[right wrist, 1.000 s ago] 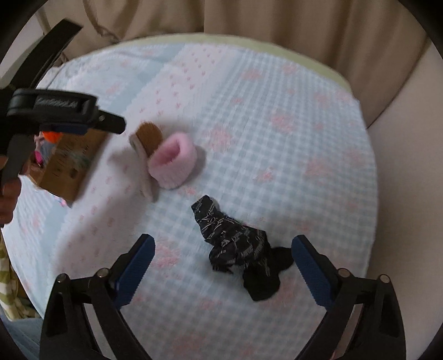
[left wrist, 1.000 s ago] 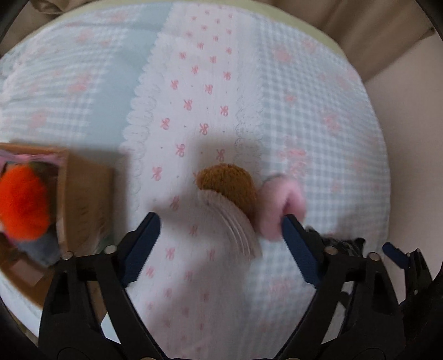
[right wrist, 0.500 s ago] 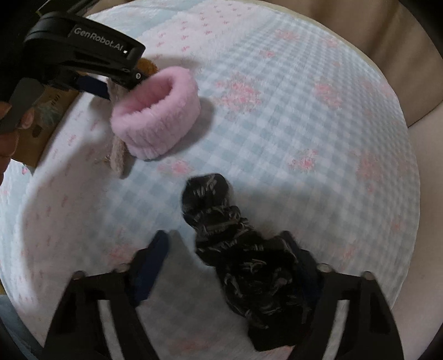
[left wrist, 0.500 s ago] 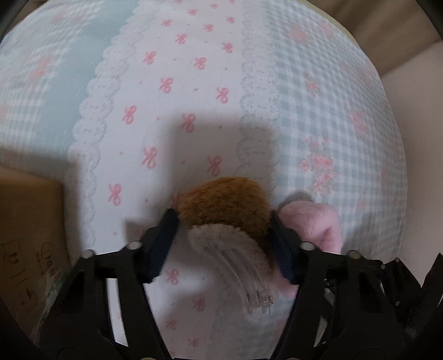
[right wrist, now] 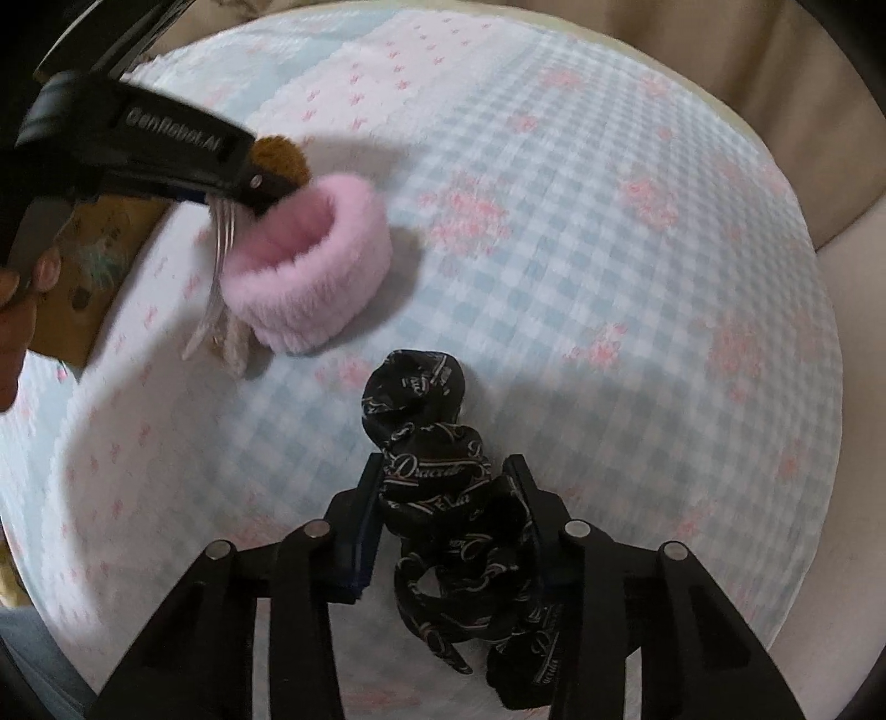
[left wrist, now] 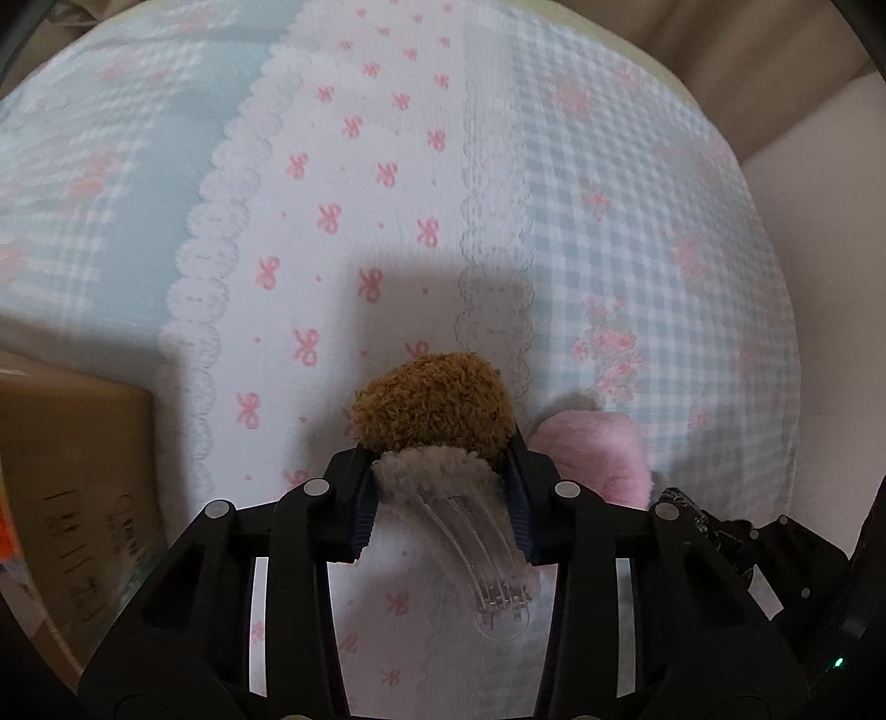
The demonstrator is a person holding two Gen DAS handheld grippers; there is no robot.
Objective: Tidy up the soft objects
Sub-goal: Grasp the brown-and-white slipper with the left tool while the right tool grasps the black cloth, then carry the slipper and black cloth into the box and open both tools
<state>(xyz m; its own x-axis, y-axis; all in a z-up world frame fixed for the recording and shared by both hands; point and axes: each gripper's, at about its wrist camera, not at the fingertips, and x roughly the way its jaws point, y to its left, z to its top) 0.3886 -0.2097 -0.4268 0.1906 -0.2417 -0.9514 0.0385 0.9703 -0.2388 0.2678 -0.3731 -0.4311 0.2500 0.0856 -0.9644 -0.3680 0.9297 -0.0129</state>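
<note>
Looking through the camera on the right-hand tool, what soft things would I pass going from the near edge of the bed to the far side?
black patterned scarf held in the right gripper → pink fluffy band → brown furry hair clip held by the left gripper.

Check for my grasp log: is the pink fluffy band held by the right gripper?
No, the right gripper pinches the black scarf; the pink band lies free.

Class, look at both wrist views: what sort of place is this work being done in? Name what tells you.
Probably a bedroom at home: the surface is a soft quilted bedspread with pink bows and checks, beige curtains hang behind it, and a cardboard box sits on it.
</note>
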